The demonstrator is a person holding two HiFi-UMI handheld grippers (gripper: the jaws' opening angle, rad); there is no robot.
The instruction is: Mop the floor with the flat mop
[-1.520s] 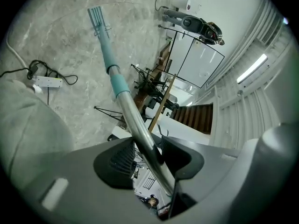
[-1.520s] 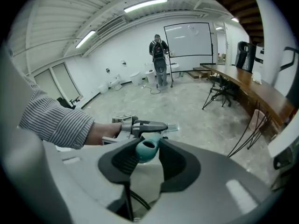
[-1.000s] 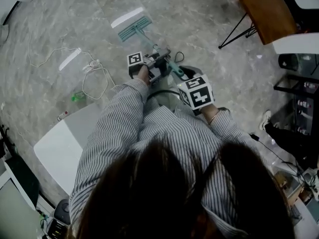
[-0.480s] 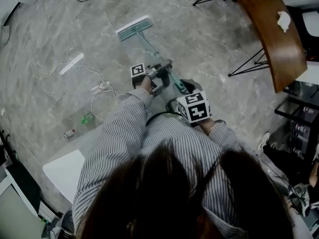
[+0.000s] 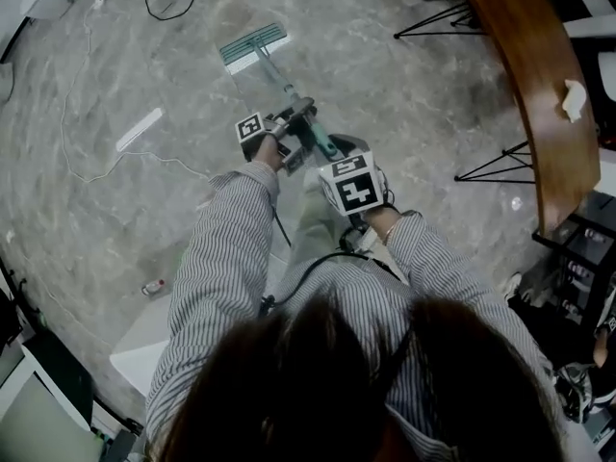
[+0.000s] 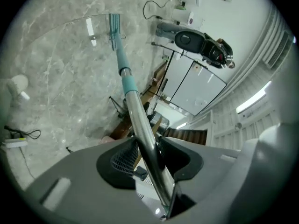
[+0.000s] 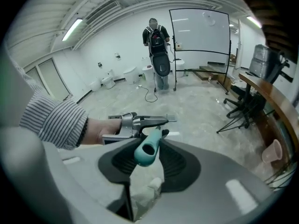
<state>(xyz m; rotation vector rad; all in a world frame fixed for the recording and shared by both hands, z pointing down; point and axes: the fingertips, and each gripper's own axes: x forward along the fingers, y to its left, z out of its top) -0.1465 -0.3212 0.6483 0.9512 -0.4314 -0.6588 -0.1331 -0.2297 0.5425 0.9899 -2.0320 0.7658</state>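
Observation:
The flat mop's teal-and-white head (image 5: 253, 46) lies flat on the grey marble floor ahead of me. Its pole (image 5: 289, 92) slants back to both grippers. My left gripper (image 5: 292, 131) is shut on the metal part of the pole (image 6: 140, 125), lower down the shaft. In the left gripper view the mop head (image 6: 113, 27) shows far along the pole. My right gripper (image 5: 325, 152) is shut on the teal handle end (image 7: 147, 148), closer to my body. That end pokes out between the right gripper's (image 7: 149, 157) dark pads.
A curved brown desk (image 5: 539, 94) with black legs (image 5: 491, 166) stands at the right. On the floor at the left lie a black cable (image 5: 96, 162), a white strip (image 5: 140, 129) and a small bottle (image 5: 154, 286). Far ahead a person (image 7: 159, 55) stands by a whiteboard (image 7: 201, 31).
I have stepped forward, pushing the mop along the floor; the cable, strip and bottle have slid back toward me. Both grippers keep their hold on the pole.

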